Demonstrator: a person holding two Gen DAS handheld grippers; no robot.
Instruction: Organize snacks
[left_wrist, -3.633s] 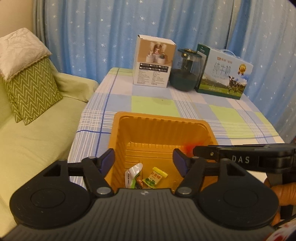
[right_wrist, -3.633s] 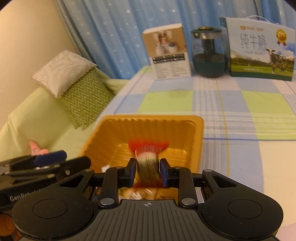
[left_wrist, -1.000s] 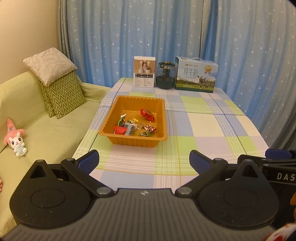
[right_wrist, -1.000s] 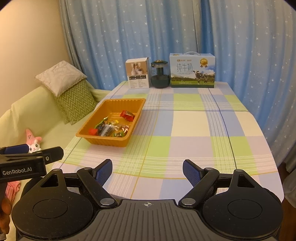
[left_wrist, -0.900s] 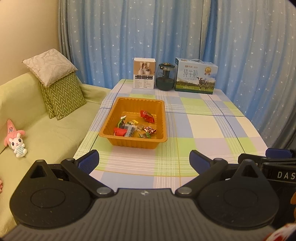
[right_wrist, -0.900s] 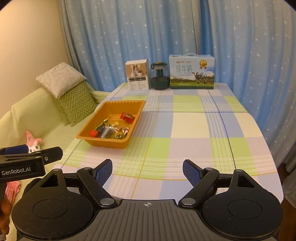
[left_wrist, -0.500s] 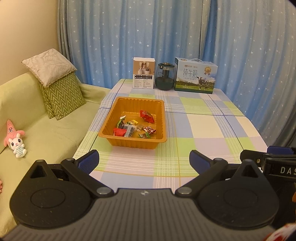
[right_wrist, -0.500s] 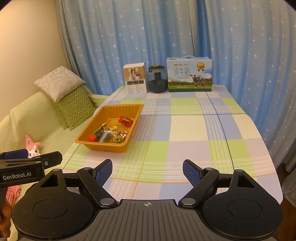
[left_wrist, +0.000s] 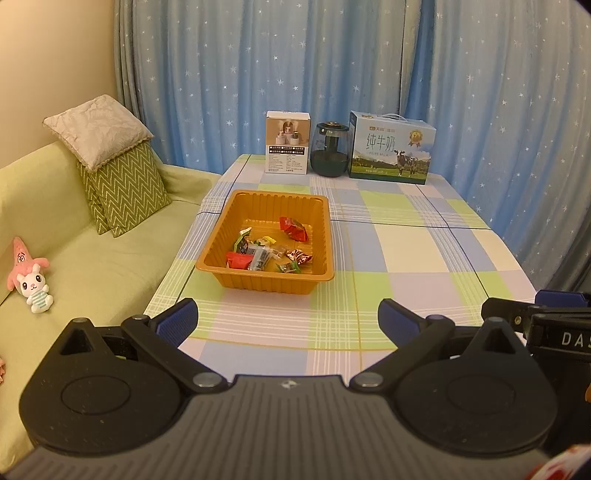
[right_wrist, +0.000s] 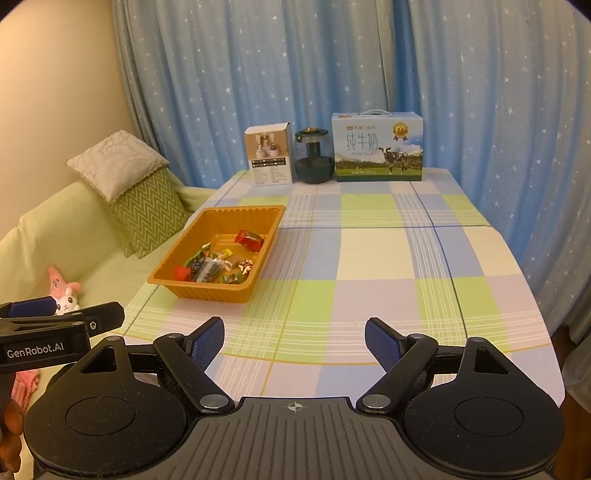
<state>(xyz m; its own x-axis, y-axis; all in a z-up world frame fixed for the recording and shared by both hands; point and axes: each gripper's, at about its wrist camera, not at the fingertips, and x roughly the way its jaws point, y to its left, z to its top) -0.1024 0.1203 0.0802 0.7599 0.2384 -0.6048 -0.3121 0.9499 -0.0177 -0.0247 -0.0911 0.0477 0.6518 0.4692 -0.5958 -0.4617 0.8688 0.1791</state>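
Several wrapped snacks (left_wrist: 266, 251) lie inside 1 orange tray (left_wrist: 325, 221) on the table (left_wrist: 406, 258)

Orange tray (left_wrist: 258, 282); pastel plaid tablecloth (left_wrist: 406, 258); blue star-dotted curtain (left_wrist: 221, 74); green chevron cushion (left_wrist: 125, 188).

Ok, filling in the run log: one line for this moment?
left claw: open, empty | right claw: open, empty | snacks: in orange tray | both claws short of tray

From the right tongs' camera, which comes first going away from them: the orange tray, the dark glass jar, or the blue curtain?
Nearest first from the right tongs:
1. Orange tray, on the table's left side.
2. Dark glass jar, at the table's far edge, between two boxes.
3. Blue curtain, behind the table.
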